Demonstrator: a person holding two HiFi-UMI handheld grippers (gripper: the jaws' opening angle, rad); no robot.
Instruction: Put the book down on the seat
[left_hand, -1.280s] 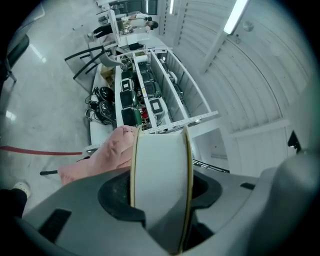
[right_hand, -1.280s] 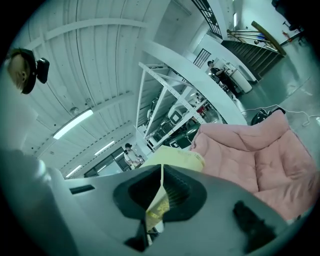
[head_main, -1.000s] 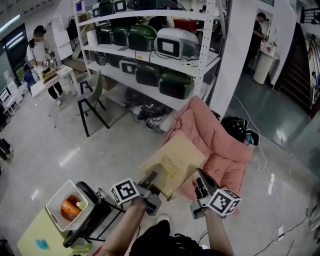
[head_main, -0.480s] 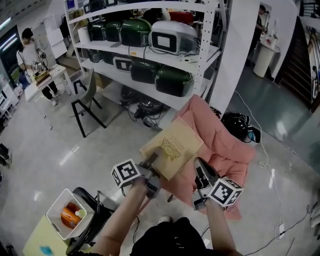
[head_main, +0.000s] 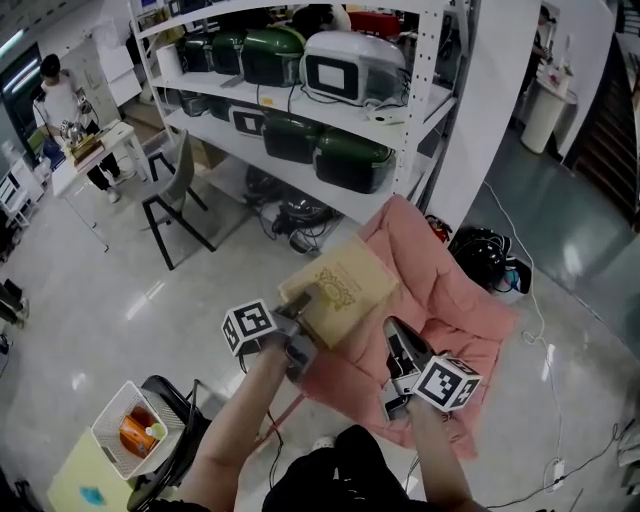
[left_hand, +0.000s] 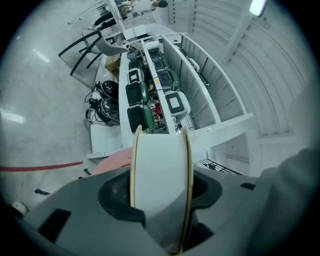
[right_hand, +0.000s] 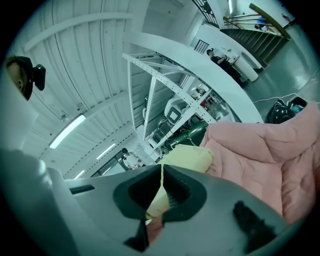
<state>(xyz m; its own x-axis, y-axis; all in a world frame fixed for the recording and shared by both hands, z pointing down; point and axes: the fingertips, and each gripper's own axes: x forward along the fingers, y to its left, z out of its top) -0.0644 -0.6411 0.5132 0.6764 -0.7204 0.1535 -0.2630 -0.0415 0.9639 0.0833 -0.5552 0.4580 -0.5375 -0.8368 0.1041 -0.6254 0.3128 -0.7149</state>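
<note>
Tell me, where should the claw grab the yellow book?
By its near edge, coming in from that side, one jaw on each cover. The book is flat and thick, so its covers give broad, parallel faces to squeeze. The left claw holds it just so.

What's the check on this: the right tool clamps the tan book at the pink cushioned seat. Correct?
No, the left tool clamps the tan book at the pink cushioned seat. The left gripper view shows its pages between that tool's jaws; the right tool is shut.
</note>
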